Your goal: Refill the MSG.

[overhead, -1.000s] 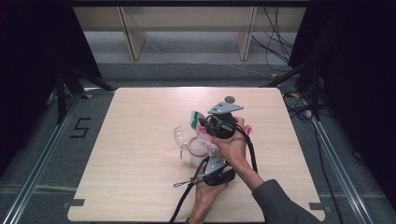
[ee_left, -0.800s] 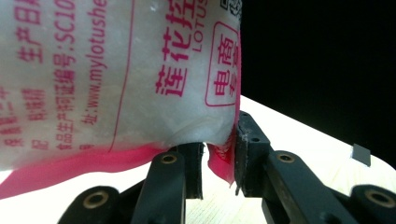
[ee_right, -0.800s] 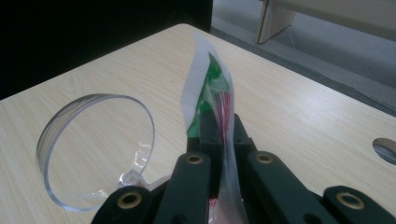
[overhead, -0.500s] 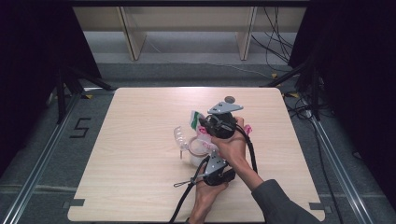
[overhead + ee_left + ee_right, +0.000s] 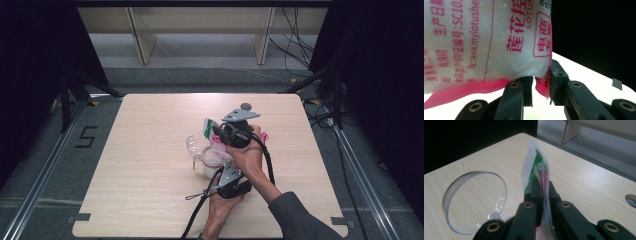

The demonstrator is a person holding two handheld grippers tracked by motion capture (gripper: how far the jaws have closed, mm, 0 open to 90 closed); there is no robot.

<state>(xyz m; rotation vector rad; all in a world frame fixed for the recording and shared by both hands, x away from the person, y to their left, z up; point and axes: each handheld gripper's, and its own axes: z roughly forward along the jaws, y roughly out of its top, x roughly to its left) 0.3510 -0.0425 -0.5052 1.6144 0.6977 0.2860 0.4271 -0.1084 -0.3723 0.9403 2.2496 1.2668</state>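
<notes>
Near the middle of the bench (image 5: 150, 200), a printed bag (image 5: 486, 40) is pinched by the left claw (image 5: 541, 87) at its pink seam and by the right claw (image 5: 541, 192) at its top edge. Pouring into the clear cup (image 5: 474, 202) seems in hand, so steady tilting is called for next.

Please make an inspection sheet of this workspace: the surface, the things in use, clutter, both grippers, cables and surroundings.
Surface: light wooden table, with a small round hole near its far edge.
Job's things: white plastic bag with pink print, filled with white grains; clear plastic jar with a hinged lid standing open, beside the bag.
Clutter: nothing seen.
Grippers: left gripper shut on the bag's lower pink corner; right gripper shut on the bag's top flap.
Cables: black cable trails from the left gripper off the near edge; loose cables on the floor, far right.
Surroundings: dark curtains at both sides, grey floor, wooden shelf legs behind.
</notes>
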